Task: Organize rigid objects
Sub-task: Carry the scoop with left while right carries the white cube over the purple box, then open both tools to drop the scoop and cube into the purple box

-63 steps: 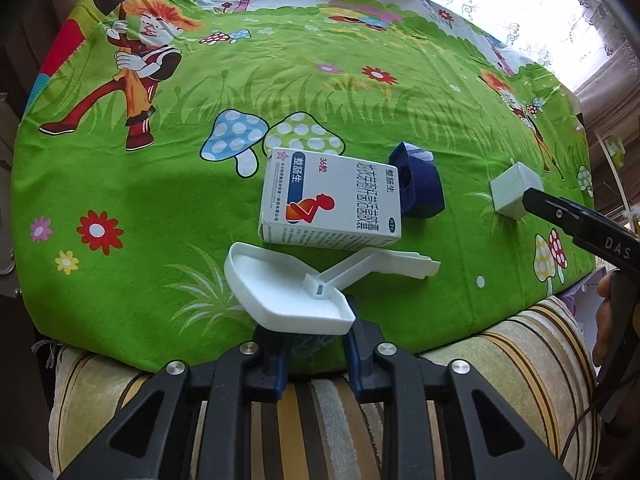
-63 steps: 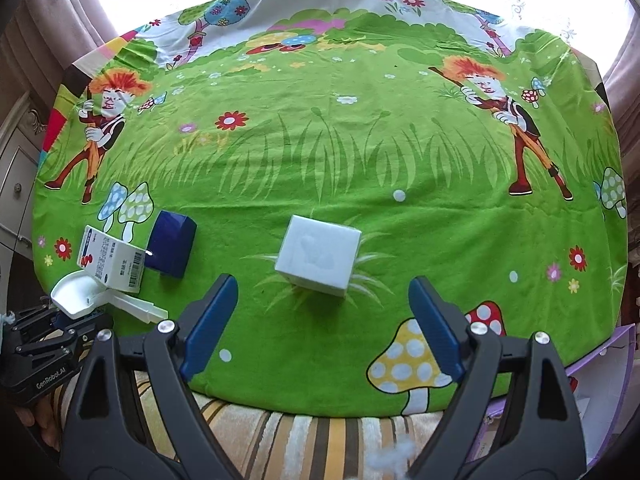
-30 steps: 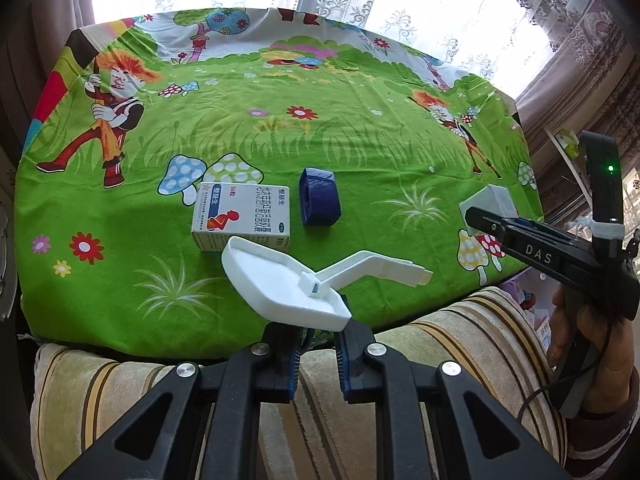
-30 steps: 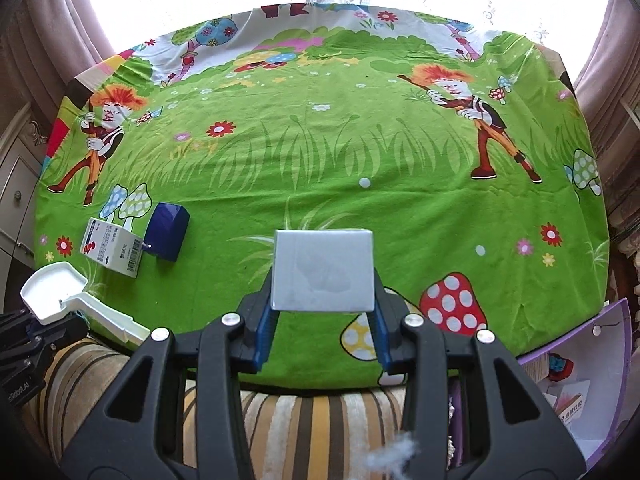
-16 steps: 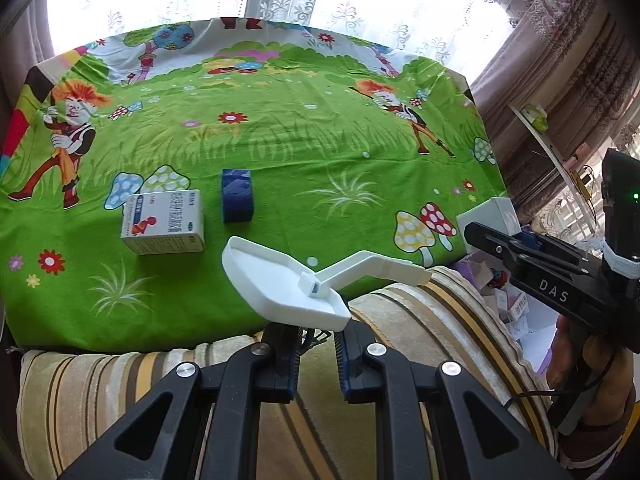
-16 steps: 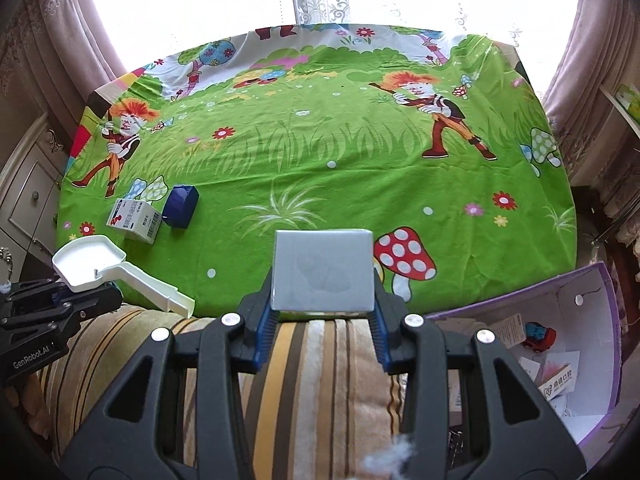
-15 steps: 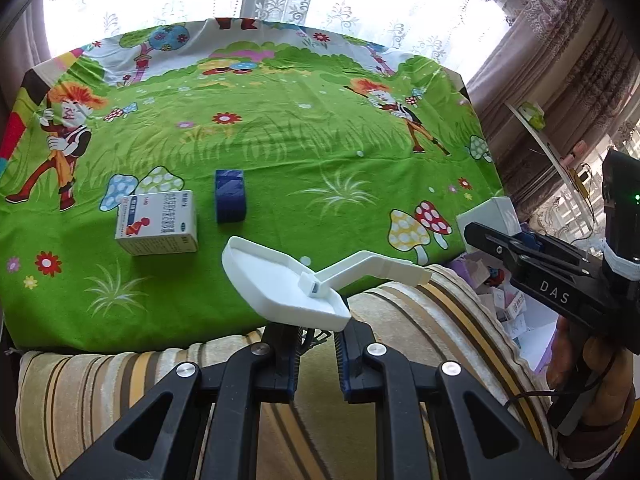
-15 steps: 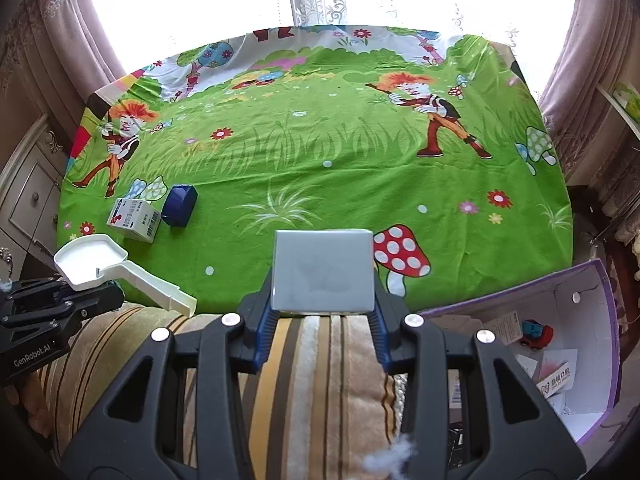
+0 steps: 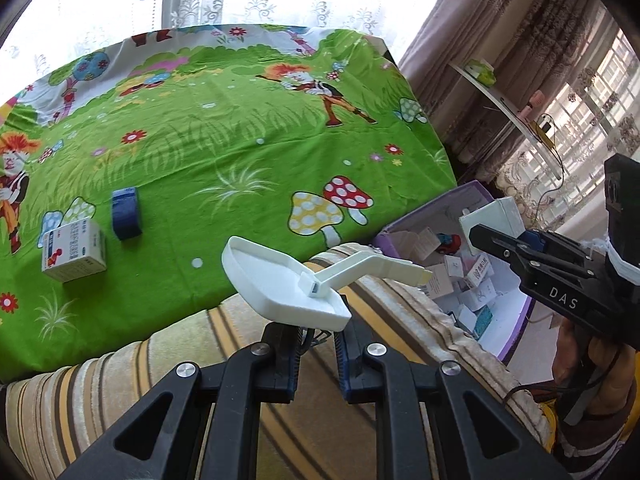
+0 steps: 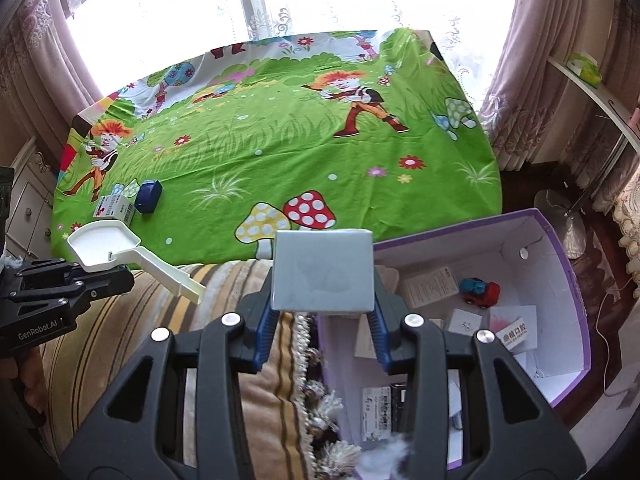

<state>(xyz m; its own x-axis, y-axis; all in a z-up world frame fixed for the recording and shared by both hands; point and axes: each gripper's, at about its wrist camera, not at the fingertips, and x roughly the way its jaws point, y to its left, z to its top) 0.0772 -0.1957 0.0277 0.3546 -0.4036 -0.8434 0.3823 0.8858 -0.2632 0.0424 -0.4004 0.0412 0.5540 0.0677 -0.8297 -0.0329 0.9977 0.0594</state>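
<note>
Mid-carry, the right gripper [image 10: 322, 322] clamps the white box [image 10: 323, 271] and the left gripper [image 9: 318, 354] clamps the white scoop [image 9: 280, 280] at lower centre of each view, so next both likely need releasing over the purple box [image 10: 576, 292] at lower right.

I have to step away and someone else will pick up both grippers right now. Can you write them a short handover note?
Left gripper: shut on the white scoop, held above the striped cushion.
Right gripper: shut on the white box, at the near edge of the purple bin.
Still on the green cloth: medicine carton and blue box.
Done: both picks, and some items are already in the bin.
Left: drop both loads in, then probably fetch the two remaining boxes.
</note>
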